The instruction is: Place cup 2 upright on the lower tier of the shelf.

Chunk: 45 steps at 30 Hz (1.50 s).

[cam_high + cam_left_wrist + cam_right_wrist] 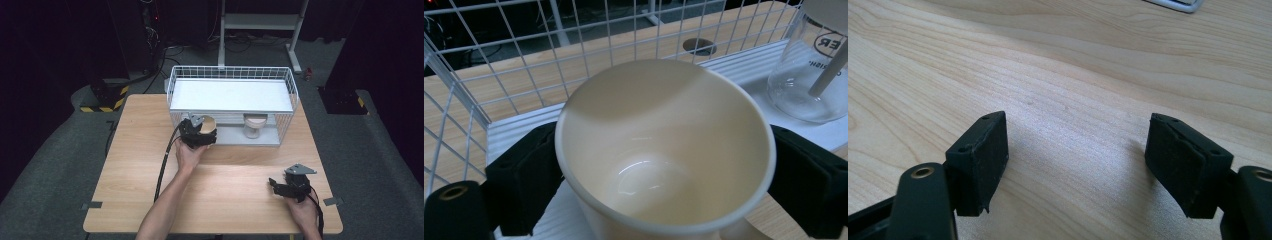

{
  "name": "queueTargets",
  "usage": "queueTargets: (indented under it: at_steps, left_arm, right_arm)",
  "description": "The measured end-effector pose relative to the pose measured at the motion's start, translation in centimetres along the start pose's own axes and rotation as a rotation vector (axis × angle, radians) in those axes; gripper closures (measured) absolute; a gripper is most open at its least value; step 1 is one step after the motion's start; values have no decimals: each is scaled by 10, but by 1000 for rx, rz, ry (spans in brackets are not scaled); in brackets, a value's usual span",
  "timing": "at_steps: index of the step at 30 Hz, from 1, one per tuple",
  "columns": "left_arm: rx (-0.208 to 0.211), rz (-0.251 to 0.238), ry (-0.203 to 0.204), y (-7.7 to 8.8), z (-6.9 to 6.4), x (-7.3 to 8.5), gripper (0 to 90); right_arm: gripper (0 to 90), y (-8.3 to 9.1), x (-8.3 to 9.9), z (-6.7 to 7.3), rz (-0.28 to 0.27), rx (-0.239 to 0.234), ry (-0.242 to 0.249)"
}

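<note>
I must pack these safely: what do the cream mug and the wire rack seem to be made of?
The cream mug looks like glazed ceramic: glossy highlights inside, thick rounded rim. The wire rack seems to be metal wire with a white coating, thin and evenly gridded; its shelf looks like white sheet, possibly metal or plastic.

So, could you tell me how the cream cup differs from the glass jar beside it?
The cup is opaque cream; the jar is clear glass. The cup sits between the left gripper's jaws; the jar stands free. Both are under the wire rack's upper shelf.
</note>
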<state>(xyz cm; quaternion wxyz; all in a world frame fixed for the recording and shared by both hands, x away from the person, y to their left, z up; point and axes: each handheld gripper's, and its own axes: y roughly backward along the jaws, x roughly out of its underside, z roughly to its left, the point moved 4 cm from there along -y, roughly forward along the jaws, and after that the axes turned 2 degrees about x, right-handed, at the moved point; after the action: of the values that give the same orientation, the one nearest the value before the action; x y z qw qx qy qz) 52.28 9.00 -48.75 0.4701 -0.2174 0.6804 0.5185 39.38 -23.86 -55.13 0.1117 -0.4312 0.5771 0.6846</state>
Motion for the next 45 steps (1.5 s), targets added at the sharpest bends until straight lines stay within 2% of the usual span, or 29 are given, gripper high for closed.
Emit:
queueTargets:
  at_steps: [8, 11, 17, 23, 29, 34, 39, 45]
  left_arm:
    - [15, -14, 13, 8, 4, -4, 31]
    - [20, -25, 6, 12, 5, -5, 32]
    - [45, -51, -19, 27, 4, -6, 71]
    - [51, -70, -17, 42, 6, -6, 111]
    - [55, -48, -23, 53, 2, 1, 146]
    - [62, -18, -29, 58, -7, 16, 150]
    - [58, 23, -22, 52, -13, 32, 163]
    - [26, 64, -27, 41, -19, 43, 202]
  right_arm:
    - [255, 0, 0, 0, 0, 0, 0]
    - [255, 0, 0, 0, 0, 0, 0]
    - [255, 0, 0, 0, 0, 0, 0]
    - [254, 0, 0, 0, 0, 0, 0]
    - [254, 0, 0, 0, 0, 0, 0]
    - [255, 0, 0, 0, 0, 0, -1]
    - [254, 0, 0, 0, 0, 0, 0]
    - [254, 0, 0, 0, 0, 0, 0]
